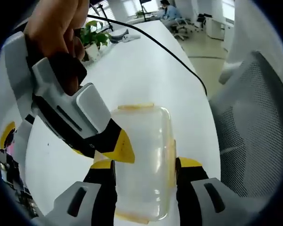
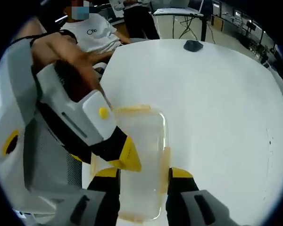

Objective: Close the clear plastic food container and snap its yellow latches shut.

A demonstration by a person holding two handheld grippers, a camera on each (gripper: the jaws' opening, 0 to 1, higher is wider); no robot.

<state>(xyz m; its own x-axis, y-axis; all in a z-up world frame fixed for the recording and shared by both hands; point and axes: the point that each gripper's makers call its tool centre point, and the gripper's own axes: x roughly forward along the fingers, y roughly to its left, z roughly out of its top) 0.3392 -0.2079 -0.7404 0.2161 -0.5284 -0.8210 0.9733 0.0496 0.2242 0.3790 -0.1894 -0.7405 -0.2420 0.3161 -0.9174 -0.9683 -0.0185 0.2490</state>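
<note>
Straddling the clear container (image 1: 144,162), my left gripper (image 1: 145,174) has its jaws against the long sides; my right gripper (image 2: 143,181) grips it likewise. It lies on the white table (image 2: 212,94), a mesh chair (image 1: 254,127) beyond.

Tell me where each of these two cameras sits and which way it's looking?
Left gripper view: rides the left gripper, looking along its jaws at the container between them; a hand shows.
Right gripper view: rides the right gripper, facing the container on the table; a hand shows.
Shared: container, table, the other gripper crossing in.
</note>
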